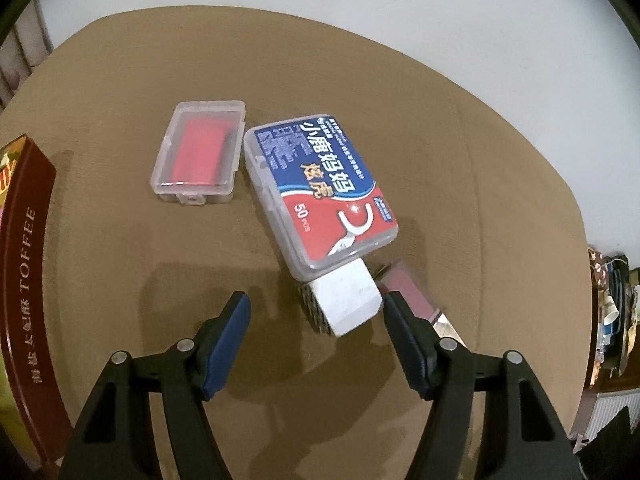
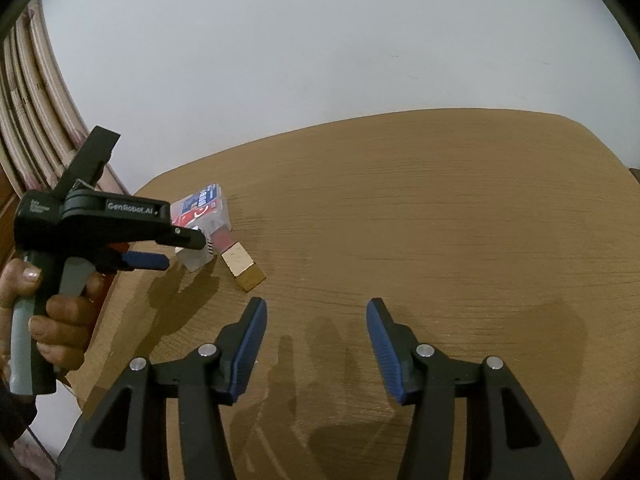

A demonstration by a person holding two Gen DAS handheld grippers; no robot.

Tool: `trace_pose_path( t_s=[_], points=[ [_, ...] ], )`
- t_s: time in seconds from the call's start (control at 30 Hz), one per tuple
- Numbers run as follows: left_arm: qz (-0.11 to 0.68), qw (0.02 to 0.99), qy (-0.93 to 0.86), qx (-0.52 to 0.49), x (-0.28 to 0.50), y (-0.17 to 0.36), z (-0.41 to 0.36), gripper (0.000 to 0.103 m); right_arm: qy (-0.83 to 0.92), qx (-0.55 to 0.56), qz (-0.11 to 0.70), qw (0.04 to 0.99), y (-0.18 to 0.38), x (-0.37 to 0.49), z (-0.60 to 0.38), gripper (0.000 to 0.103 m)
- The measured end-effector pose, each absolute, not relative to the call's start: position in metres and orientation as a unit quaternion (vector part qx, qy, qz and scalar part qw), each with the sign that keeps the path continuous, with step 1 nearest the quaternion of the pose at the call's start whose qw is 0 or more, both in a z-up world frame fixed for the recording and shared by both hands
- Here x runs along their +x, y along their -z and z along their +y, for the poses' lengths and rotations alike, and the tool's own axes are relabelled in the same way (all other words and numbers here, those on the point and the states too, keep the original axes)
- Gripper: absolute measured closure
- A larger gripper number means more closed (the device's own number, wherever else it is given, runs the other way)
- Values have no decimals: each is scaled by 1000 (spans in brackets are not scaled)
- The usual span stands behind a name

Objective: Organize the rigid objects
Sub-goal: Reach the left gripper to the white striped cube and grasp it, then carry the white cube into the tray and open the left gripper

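Observation:
A clear floss-pick box [image 1: 320, 192] with a blue and red label lies on the round wooden table [image 1: 120, 248]. A small clear case holding a red item [image 1: 200, 156] lies to its left. A white block with a black patterned side [image 1: 346, 300] sits at the floss box's near end, between the fingers of my open left gripper [image 1: 316, 308]. A red and gold bar [image 1: 416, 300] lies by its right finger; it also shows in the right wrist view [image 2: 242, 266]. My right gripper [image 2: 316, 312] is open and empty over bare table.
A dark red toffee tin [image 1: 24, 280] stands at the table's left edge. A white wall is behind the table. Clutter [image 1: 612, 308] shows beyond the right edge. The hand-held left gripper [image 2: 100, 224] fills the left of the right wrist view.

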State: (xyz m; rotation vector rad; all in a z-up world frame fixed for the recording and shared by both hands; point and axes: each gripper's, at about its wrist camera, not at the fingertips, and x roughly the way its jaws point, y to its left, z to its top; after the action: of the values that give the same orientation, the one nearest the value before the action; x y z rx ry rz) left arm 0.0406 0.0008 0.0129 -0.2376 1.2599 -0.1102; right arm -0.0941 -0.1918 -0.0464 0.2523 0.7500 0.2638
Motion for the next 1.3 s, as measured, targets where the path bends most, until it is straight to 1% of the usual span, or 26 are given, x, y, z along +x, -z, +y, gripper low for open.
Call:
trace_pose_path(
  t_s=[0.1,0.17,0.23,0.27,0.4,0.57,0.7,0.83,0.97,1.03,1.07,1.13,1.2,1.3],
  points=[
    [589,800,47,-106,36,-11,0,40,-128,123,365,914,46,-96,-193,50],
    [592,796,47,-113,36,-8,-2,48,-129,122,366,914,45,-97,-194,50],
    [592,797,38,-112,34,-7,-1,63,-129,122,367,913,44,-98,-196,50],
    [590,799,37,-109,33,-9,0,68,-129,123,367,913,44,-99,-197,50],
    [587,799,43,-121,23,-12,8,74,-128,124,371,911,42,-99,-199,50],
    [588,799,46,-118,-2,-17,22,74,-125,125,375,910,42,-97,-201,50],
    [584,803,58,-100,-42,-30,31,74,-122,126,379,909,42,-96,-201,50],
    [573,811,75,-94,-90,-55,46,74,-120,126,382,908,42,-92,-201,50],
    [555,824,63,-94,-125,-91,89,74,-119,123,389,905,45,-89,-198,50],
    [550,829,37,-90,-131,-106,125,74,-119,122,393,904,47,-87,-197,50],
    [550,830,22,-88,-122,-113,136,74,-118,122,395,903,47,-86,-197,50],
    [550,831,-11,-80,-119,-117,168,74,-115,121,398,902,48,-84,-196,50],
    [557,827,-31,-72,-116,-115,201,74,-112,118,401,902,49,-82,-194,50],
    [578,813,-45,-63,-93,-91,229,74,-107,113,406,901,51,-79,-191,50]
  ],
)
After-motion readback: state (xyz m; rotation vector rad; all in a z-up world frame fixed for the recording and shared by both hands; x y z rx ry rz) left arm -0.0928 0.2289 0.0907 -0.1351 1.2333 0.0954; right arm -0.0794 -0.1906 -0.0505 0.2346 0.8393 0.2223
